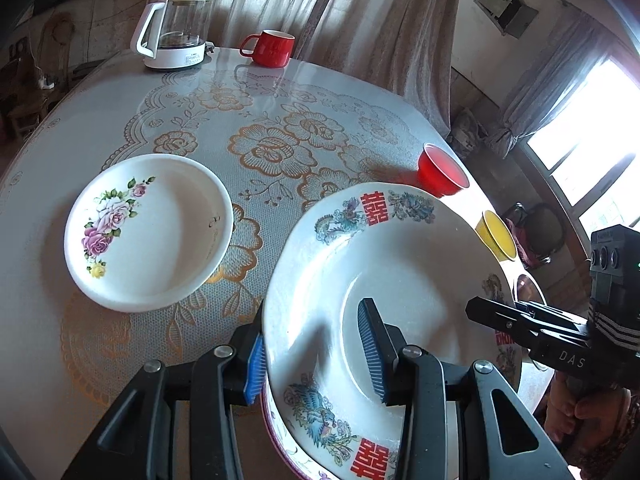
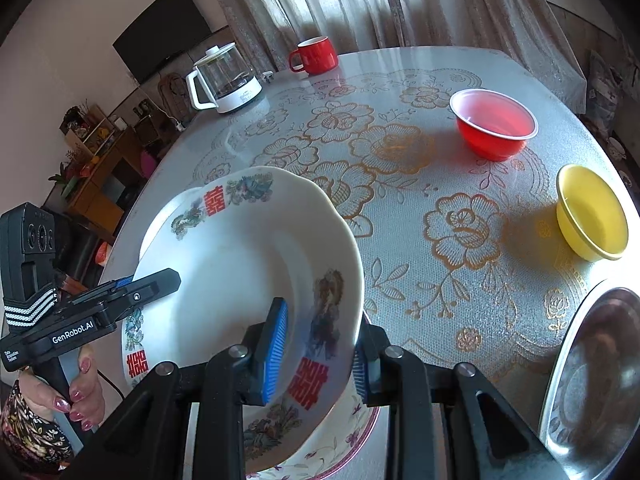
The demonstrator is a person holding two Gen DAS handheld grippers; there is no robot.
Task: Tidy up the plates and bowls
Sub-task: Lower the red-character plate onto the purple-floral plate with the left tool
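Item: double-happiness plate (image 1: 400, 264), white, deep, with red characters and blue-green bird motifs on its rim; held tilted above the surface (image 1: 224, 120) between both grippers. Left gripper (image 1: 316, 356): clamped on the plate's near-left rim, one blue pad under the rim, the other inside the well. Right gripper (image 2: 320, 350): clamped on the opposite, near-right rim in the same fashion. Directly beneath, a second floral plate with a purple edge (image 2: 352, 436) shows at the near edge of the surface; whether the held plate touches it cannot be told. Rose plate (image 1: 148, 232): white, pink-and-purple roses, lying flat and empty to the left of the held plate, well apart from it and nearer the left gripper. Judgement: if the plates are to be stacked, the rose plate lies leftward and slightly far of the carried one, so the move would turn on a level shift to the left by both hands together. Also present: red bowl (image 2: 494, 124) and yellow bowl (image 2: 592, 212) at right, steel plate (image 2: 596, 364) near right, red mug (image 1: 270, 48) and glass kettle (image 1: 176, 32) at far side.
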